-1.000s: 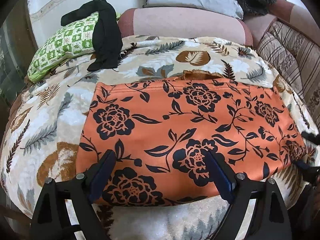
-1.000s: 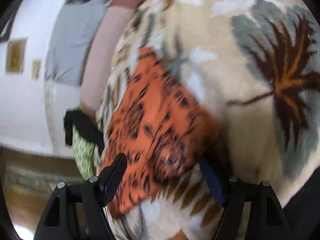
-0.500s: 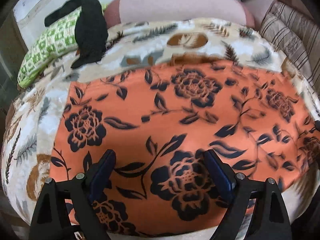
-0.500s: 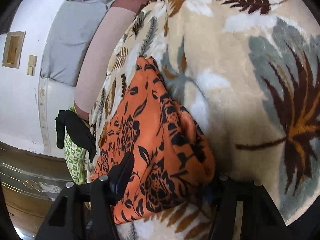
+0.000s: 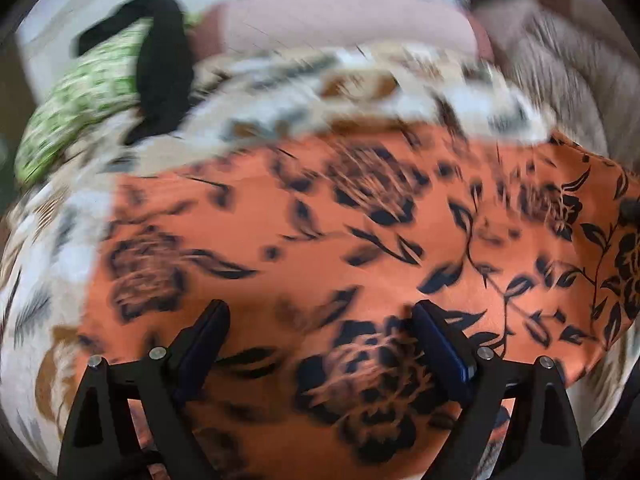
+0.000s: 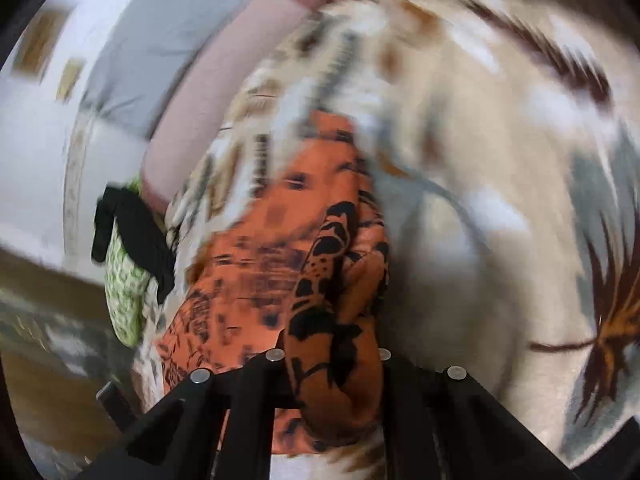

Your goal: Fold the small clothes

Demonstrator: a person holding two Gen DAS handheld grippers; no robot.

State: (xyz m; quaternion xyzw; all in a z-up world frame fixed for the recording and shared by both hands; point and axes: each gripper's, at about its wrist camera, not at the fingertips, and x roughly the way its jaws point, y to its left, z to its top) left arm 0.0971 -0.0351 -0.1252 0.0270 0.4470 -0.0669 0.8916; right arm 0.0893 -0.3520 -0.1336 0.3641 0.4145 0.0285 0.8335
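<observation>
Our right gripper (image 6: 332, 364) has just closed on the end of the orange garment (image 5: 320, 240) and lifts it off the blanket (image 6: 460, 160), starting the fold; our left gripper (image 5: 320, 344) hovers open above the garment.

Motion-blurred, evenly lit fisheye views

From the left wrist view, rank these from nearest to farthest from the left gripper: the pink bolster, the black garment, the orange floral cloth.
1. Orange floral cloth: directly under the open left gripper, spread on the blanket.
2. Black garment: upper left, draped over the green pillow.
3. Pink bolster: along the top, behind the blanket.
</observation>
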